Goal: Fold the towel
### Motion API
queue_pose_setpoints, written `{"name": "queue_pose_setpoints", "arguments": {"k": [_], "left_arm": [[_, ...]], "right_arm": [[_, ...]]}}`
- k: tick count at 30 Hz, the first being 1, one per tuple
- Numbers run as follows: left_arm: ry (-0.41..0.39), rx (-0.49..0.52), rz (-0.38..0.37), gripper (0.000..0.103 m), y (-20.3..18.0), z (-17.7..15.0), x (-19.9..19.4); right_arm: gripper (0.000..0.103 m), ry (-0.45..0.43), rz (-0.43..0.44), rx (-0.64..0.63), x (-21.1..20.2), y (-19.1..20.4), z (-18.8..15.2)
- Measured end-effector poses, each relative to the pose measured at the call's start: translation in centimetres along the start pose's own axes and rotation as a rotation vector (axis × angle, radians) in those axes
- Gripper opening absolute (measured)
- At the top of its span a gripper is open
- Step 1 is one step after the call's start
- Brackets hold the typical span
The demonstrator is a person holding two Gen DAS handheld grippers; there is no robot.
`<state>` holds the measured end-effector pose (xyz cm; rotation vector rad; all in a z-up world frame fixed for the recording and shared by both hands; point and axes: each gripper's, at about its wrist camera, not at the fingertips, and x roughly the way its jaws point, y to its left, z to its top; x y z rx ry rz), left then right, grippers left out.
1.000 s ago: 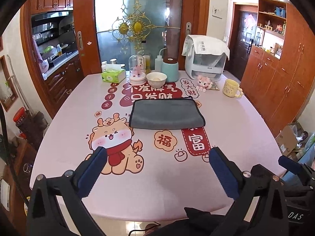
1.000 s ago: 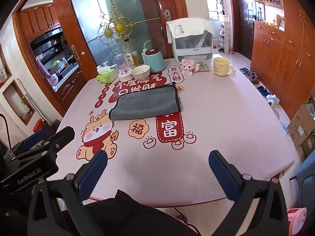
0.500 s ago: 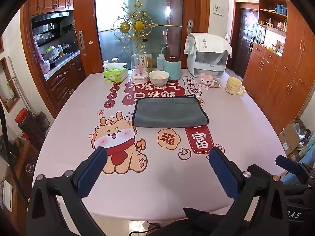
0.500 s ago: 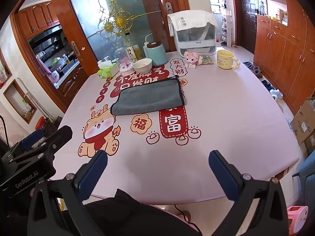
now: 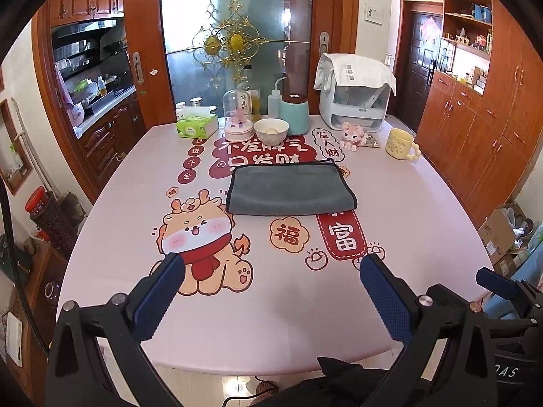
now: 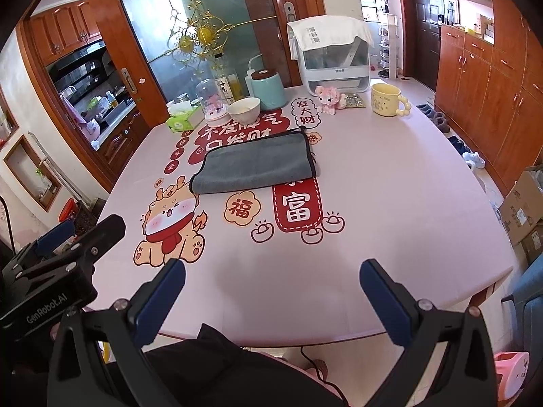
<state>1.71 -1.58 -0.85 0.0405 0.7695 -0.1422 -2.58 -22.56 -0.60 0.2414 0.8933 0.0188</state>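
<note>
A: We hold the left gripper (image 5: 269,291) low over the near edge of the worktop (image 5: 424,224), its fingers (image 5: 159,296) spread wide with nothing between them. The right gripper (image 6: 271,293) hangs the same way, fingers apart and empty.

B: And the towel (image 5: 292,190) lies flat in the middle of the worktop, well apart from both of us. It looks folded once already, with its layered edges on the right side.

A: That is where we see the risk. If we pinch only the top layer, the fold could peel open and not double over.

B: Dragging is the other worry. The grey cloth could slide on the smooth printed cover and bunch up if we pull before we lift.

A: Left to right along the far side we see the tissue box (image 5: 197,125), the glass dome (image 5: 238,112), the white bowl (image 5: 271,131), the teal canister (image 5: 294,115), the pink toy (image 5: 353,134) and the yellow mug (image 5: 401,143).

B: The bowl sits near the towel's far edge, so a wide sweep could knock it. Nothing lies between us and the towel.
</note>
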Motion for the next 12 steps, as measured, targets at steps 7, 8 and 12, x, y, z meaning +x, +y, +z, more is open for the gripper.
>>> {"name": "queue_pose_setpoints", "arguments": {"k": [7, 8, 12], "left_arm": [[0.001, 0.0, 0.004, 0.102, -0.08, -0.21, -0.03], [0.001, 0.001, 0.004, 0.102, -0.07, -0.24, -0.07], [0.006, -0.001, 0.008, 0.102, 0.11, -0.84, -0.34]], "right_arm": [[0.103, 0.008, -0.006, 0.005, -0.16, 0.01, -0.47], [0.103, 0.009, -0.005, 0.005, -0.18, 0.01, -0.5], [0.103, 0.015, -0.002, 0.003, -0.28, 0.08, -0.66]]}}
